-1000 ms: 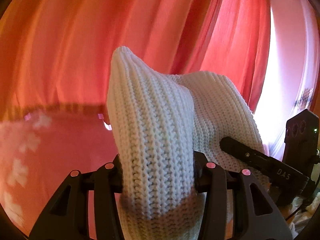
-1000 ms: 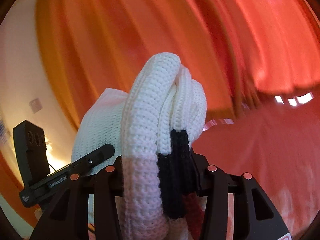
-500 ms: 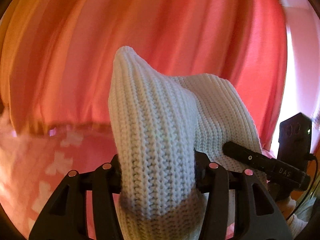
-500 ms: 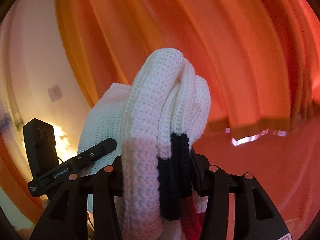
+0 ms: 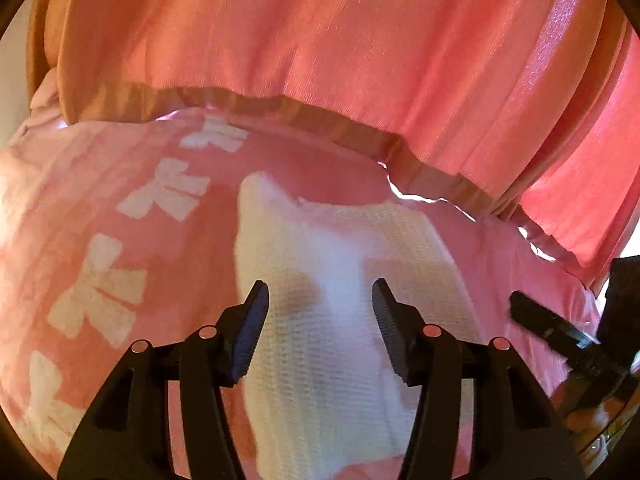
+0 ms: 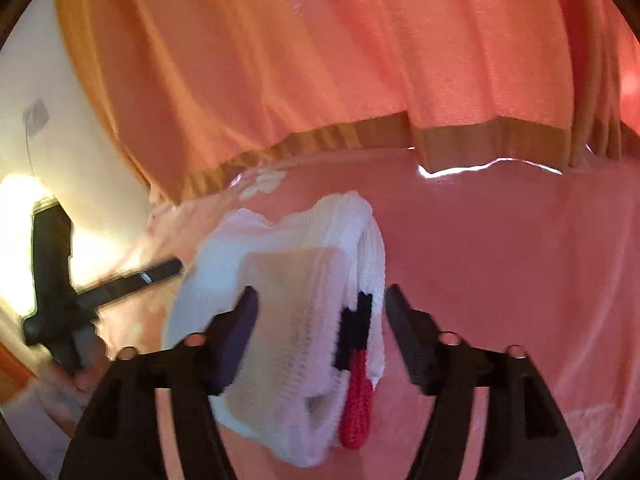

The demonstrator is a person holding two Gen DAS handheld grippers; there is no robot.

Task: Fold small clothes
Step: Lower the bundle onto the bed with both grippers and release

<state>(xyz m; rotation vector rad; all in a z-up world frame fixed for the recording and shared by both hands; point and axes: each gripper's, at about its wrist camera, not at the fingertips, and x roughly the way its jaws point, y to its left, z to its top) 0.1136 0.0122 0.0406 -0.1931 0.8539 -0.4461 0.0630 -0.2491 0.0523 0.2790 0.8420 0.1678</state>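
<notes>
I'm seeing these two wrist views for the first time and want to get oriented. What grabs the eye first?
A white knitted garment lies on the pink patterned bedcover, framed between the open fingers of the left gripper. From the right gripper, also open, its black and red knit patches stand out on the right edge. Behind hangs a wide orange-red curtain.

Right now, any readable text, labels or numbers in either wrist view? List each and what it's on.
No text is legible in either view.
Right tongs' side bar: any print is too blurred to read.
Left tongs' side bar: small white mark, blurred, unreadable.
Pink sheet: the white shapes look like a pattern, not lettering.
White knit: no tag or label visible.
</notes>
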